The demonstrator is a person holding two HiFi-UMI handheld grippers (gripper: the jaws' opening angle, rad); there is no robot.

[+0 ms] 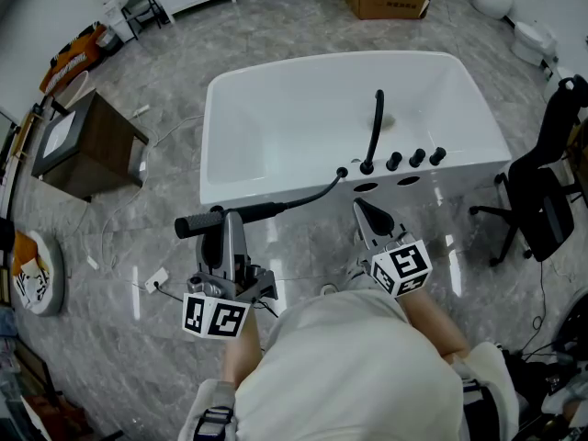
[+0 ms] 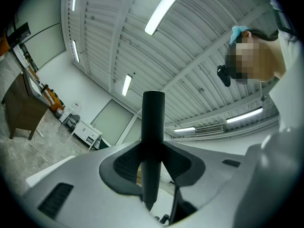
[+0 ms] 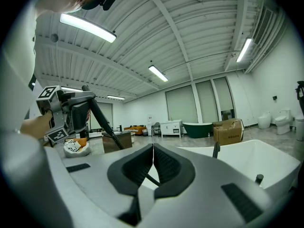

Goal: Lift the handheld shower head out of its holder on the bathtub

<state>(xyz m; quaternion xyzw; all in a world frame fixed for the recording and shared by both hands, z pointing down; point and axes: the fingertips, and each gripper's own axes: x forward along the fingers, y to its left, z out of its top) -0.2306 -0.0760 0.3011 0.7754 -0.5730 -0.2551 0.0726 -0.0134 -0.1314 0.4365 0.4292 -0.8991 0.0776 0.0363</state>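
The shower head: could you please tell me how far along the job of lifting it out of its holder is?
Done: the shower head is out of its holder and clear of the bathtub, linked to the rim only by its hose.
In hand: the left gripper is clamped on its black handle; the right gripper is shut and empty.
Left: nothing of the lift itself appears to remain.

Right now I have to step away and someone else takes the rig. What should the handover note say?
Left gripper: shut on the shower head, held in front of the bathtub. Its hose runs back to the tub deck.
Right gripper: shut, empty, near the tub's front side.
Done: shower head is out of its holder.
Left: probably just keep the grip and avoid straining the hose.
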